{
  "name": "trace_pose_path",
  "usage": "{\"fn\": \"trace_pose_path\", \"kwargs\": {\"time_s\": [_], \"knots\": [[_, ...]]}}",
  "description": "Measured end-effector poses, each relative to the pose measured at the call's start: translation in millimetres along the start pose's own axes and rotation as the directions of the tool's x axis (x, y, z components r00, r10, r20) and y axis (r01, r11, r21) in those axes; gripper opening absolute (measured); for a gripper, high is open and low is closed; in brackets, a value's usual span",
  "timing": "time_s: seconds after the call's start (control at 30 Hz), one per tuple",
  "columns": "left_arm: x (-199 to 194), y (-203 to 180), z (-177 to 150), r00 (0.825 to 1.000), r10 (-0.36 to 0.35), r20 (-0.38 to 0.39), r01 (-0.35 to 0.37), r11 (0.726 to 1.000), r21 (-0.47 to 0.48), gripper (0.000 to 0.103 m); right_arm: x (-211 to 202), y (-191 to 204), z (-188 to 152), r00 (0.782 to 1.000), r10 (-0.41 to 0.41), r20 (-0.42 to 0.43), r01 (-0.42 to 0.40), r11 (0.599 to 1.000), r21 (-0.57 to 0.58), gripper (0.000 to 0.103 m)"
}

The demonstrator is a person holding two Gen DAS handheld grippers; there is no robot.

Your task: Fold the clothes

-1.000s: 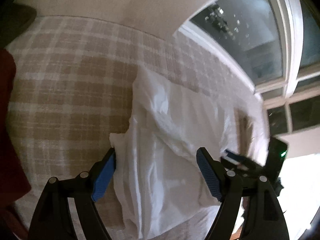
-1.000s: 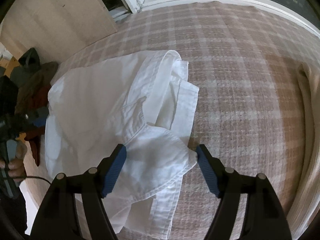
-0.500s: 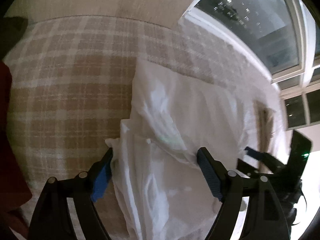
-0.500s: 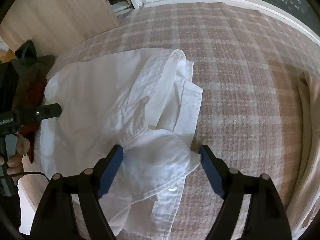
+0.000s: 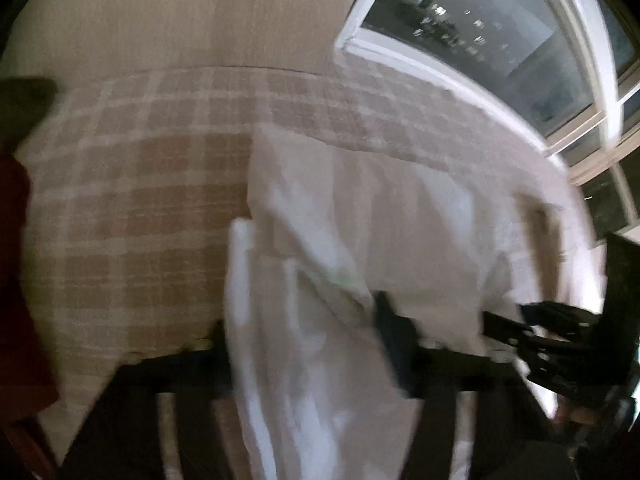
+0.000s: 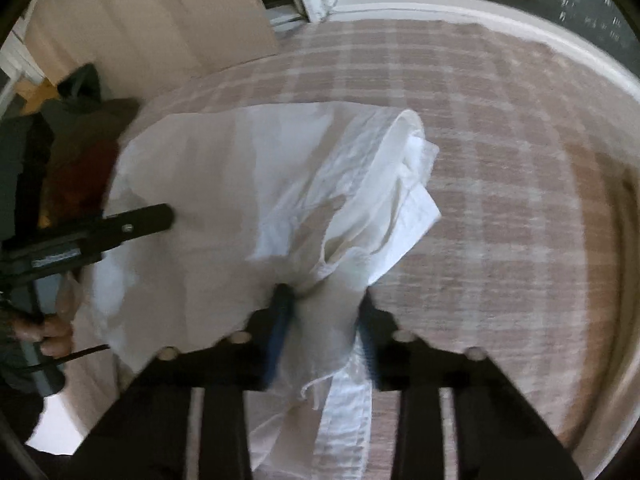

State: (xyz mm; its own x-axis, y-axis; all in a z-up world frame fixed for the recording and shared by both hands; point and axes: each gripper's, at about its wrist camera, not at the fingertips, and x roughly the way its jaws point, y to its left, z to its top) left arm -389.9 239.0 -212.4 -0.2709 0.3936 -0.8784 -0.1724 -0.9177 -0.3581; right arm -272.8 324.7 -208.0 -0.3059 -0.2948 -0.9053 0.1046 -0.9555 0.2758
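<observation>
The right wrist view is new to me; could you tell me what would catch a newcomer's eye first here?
A crumpled white shirt fills the middle of the plaid bedspread, its cloth bunched between the fingers of the right gripper at the bottom of the view. At the left edge the left gripper reaches onto the shirt's far side. Behind it, dark clothes lie heaped at the bed's edge.

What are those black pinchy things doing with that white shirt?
A person is folding a white shirt on a checked bed cover, holding a gripper in each hand. The right gripper has closed on a bunch of the shirt. The left gripper has shirt cloth between its fingers too, but that view is blurred.
</observation>
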Motion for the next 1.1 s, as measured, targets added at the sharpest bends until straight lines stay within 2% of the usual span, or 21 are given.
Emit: {"fn": "trace_pose_path", "kwargs": {"time_s": [0.07,0.1,0.13,0.23,0.33,0.47,0.6,0.87,1.0,1.03,1.1], "knots": [[-1,-1,0,1.0,-0.02,0.006,0.02,1.0,-0.003,0.037,2,1,0,1.0,0.016,0.005,-0.016,1.0,0.011,0.025],[0,1,0,0.999,-0.038,0.0,0.038,0.999,-0.001,0.027,3,-1,0,0.999,0.035,0.01,-0.035,0.999,0.036,0.022],[2,-2,0,0.999,-0.042,0.0,0.042,0.999,0.008,0.022,3,-3,0,0.998,0.054,0.016,-0.055,0.997,0.061,0.021],[4,-12,1,0.999,-0.052,-0.001,0.052,0.998,0.03,0.019,2,-8,0,0.993,0.109,0.039,-0.113,0.986,0.123,0.018],[6,-16,6,0.997,-0.079,-0.007,0.079,0.997,0.024,0.017,1,-1,-1,0.991,0.122,0.06,-0.129,0.983,0.133,0.016],[6,-33,7,0.998,-0.059,0.01,0.058,0.995,0.078,0.017,4,19,4,0.994,0.072,0.078,-0.079,0.994,0.079,0.015],[-4,-41,2,0.995,-0.093,0.032,0.089,0.99,0.107,0.016,-1,35,7,0.99,0.094,0.104,-0.102,0.992,0.075,0.014],[-55,-62,-13,0.984,-0.152,0.092,0.133,0.973,0.19,0.015,-37,66,-1,0.976,0.133,0.17,-0.145,0.988,0.059,0.014],[-79,-73,-28,0.974,-0.196,0.113,0.168,0.961,0.22,0.015,-71,78,-19,0.966,0.123,0.229,-0.141,0.988,0.066,0.014],[-94,-64,-35,0.971,-0.206,0.117,0.175,0.957,0.233,0.015,-81,76,-25,0.963,0.117,0.243,-0.138,0.988,0.069,0.014],[-100,-84,-42,0.966,-0.227,0.124,0.19,0.947,0.257,0.015,-101,76,-38,0.958,0.098,0.268,-0.121,0.99,0.069,0.014]]}}
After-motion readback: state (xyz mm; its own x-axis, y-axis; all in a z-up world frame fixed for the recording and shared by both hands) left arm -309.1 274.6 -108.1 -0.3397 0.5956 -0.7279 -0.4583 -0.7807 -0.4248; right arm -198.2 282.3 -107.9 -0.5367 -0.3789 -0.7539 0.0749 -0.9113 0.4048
